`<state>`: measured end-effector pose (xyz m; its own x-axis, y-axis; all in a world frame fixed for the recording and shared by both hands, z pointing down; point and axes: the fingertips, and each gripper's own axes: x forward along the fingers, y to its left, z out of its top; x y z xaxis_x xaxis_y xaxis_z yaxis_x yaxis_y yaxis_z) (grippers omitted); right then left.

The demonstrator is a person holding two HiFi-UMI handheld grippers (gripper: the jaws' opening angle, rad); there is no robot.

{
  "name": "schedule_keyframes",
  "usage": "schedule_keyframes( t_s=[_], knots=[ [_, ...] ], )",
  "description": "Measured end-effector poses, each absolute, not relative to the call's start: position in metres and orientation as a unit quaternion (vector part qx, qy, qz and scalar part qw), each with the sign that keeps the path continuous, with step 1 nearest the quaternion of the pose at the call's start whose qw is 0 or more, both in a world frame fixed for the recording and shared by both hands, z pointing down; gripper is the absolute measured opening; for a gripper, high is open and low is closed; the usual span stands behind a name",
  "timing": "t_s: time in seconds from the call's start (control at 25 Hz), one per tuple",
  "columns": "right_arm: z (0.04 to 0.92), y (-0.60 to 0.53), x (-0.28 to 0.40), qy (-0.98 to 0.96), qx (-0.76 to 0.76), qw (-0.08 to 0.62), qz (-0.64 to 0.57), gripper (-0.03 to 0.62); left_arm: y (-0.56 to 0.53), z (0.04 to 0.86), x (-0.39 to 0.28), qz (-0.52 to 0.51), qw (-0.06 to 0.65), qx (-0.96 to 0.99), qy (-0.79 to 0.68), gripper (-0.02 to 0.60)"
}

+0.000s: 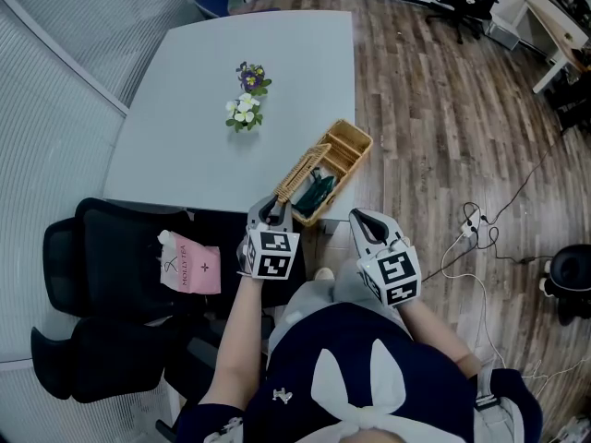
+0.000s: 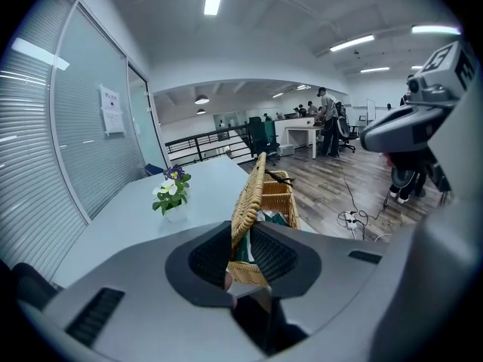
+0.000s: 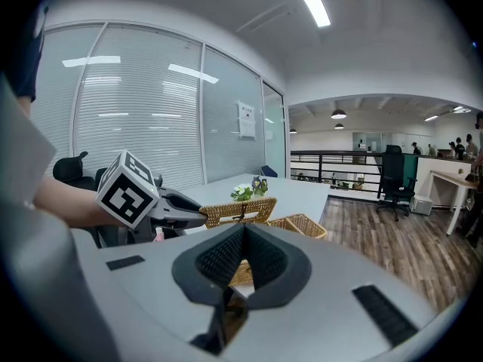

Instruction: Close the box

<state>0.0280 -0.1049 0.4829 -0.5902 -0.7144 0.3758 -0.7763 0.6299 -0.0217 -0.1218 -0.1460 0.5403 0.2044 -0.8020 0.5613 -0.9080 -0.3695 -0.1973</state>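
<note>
A wicker box (image 1: 349, 148) sits at the near right edge of the grey table (image 1: 175, 127), with something dark green (image 1: 317, 190) inside. Its woven lid (image 1: 303, 171) stands up on edge along the box's left side. My left gripper (image 1: 273, 209) is at the lid's near end. In the left gripper view the lid (image 2: 250, 194) runs between the pads, and the left gripper (image 2: 243, 251) is shut on it. My right gripper (image 1: 362, 220) hovers just right of the box's near end, off the table edge. The right gripper (image 3: 243, 251) is shut and empty, facing the lid (image 3: 238, 210) and box (image 3: 303, 223).
A small pot of white and purple flowers (image 1: 246, 100) stands mid-table. Black office chairs (image 1: 111, 275) are at the near left, one carrying a pink packet (image 1: 190, 265). A power strip and cables (image 1: 472, 225) lie on the wooden floor to the right.
</note>
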Motion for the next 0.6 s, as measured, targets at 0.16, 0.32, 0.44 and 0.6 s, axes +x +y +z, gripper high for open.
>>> schedule_keyframes(
  t_s=[0.16,0.32,0.44,0.6],
  knots=[
    [0.4845,-0.1039,0.0284,-0.886,0.42,0.169,0.095,0.005,-0.1432,0.5424,-0.1186,0.306,0.084,0.773,-0.55,0.083],
    [0.4845,-0.104,0.0275,-0.886,0.421,0.168,0.095,0.005,-0.142,0.5437,-0.117,0.312,0.08,0.773,-0.546,0.084],
    [0.485,-0.1046,0.0271,-0.886,0.421,0.168,0.095,0.005,-0.1406,0.5462,-0.1147,0.323,0.071,0.773,-0.541,0.086],
    [0.4842,-0.1049,0.0272,-0.885,0.422,0.168,0.096,0.005,-0.1388,0.5478,-0.1115,0.328,0.067,0.775,-0.536,0.089]
  ],
)
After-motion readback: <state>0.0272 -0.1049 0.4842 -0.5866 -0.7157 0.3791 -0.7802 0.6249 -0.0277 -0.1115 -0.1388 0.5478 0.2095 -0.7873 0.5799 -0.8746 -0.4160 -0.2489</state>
